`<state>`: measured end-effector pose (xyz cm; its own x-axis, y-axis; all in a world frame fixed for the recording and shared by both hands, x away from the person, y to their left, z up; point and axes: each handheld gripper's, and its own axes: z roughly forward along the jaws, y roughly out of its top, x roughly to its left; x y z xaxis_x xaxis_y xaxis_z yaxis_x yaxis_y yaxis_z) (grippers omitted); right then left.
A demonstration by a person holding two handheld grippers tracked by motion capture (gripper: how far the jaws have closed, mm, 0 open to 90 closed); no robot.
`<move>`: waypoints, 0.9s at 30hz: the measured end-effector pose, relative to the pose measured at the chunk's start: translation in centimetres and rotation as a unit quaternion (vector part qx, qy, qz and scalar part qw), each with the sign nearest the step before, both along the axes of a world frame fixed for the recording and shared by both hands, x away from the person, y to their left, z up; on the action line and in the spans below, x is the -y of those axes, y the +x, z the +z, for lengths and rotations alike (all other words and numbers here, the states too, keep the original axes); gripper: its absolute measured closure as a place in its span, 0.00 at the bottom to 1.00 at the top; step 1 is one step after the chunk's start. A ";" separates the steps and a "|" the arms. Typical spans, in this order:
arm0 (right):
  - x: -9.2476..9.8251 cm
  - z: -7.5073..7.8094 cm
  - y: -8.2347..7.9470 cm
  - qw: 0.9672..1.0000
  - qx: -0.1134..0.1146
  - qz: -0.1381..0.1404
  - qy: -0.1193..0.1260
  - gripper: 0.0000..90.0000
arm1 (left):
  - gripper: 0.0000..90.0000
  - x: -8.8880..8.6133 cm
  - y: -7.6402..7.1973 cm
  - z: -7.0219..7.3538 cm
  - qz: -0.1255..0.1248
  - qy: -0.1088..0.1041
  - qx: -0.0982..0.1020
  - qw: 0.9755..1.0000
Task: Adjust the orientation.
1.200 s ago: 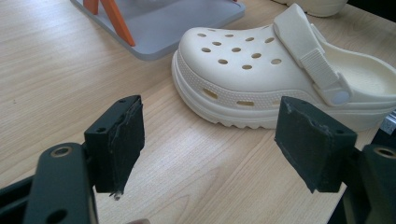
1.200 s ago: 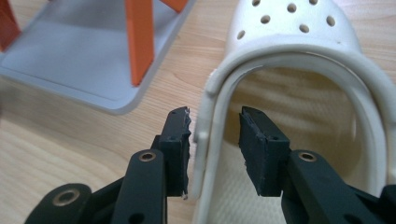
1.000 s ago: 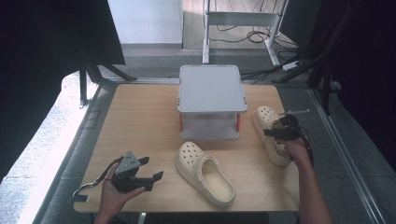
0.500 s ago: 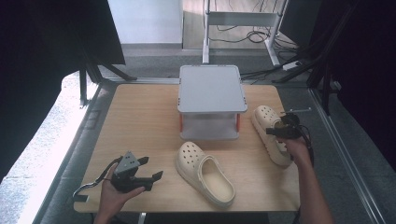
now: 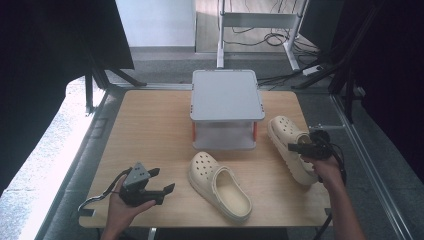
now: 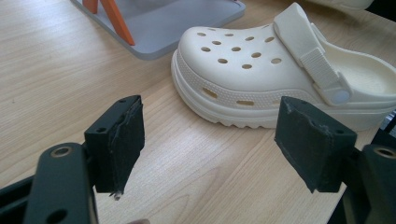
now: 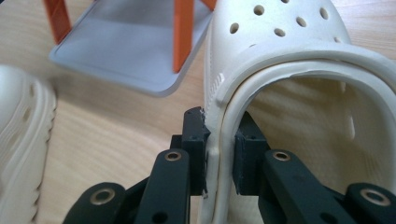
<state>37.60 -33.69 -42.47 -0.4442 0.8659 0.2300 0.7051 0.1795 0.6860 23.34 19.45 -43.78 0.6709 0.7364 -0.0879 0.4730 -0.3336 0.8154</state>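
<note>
Two cream clogs lie on the wooden table (image 5: 150, 130). The right clog (image 5: 289, 136) sits beside the grey shelf stand (image 5: 227, 95). My right gripper (image 5: 299, 147) is shut on its side wall; the jaws have just been closing, and in the right gripper view (image 7: 219, 154) the clog's rim (image 7: 280, 70) is pinched between the pads. The other clog (image 5: 220, 186) lies in front of the stand. My left gripper (image 5: 163, 180) rests open at the table's near left, aimed at that clog (image 6: 261, 79), nothing between its pads (image 6: 121, 140).
The grey stand has two tiers on orange legs (image 7: 183, 32), and its base plate (image 6: 154, 23) lies on the table. Bare wood stretches left of the stand. Cables and a metal frame (image 5: 260, 20) lie on the floor behind the table.
My right gripper has shifted a little toward the near right and closed on the right clog's wall. The left hand and the middle clog have not moved.
</note>
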 end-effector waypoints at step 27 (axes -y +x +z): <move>-5.1 -0.4 -6.1 0.995 0.031 0.097 0.011 0.87 | 0.27 0.2 -0.1 0.1 -0.002 0.001 0.000 1.000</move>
<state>31.54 -28.61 -42.83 -0.6160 0.7581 0.2140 0.6148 0.2929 0.7323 23.27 19.25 -43.72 0.6741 0.7336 -0.0862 0.4711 -0.3371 0.8151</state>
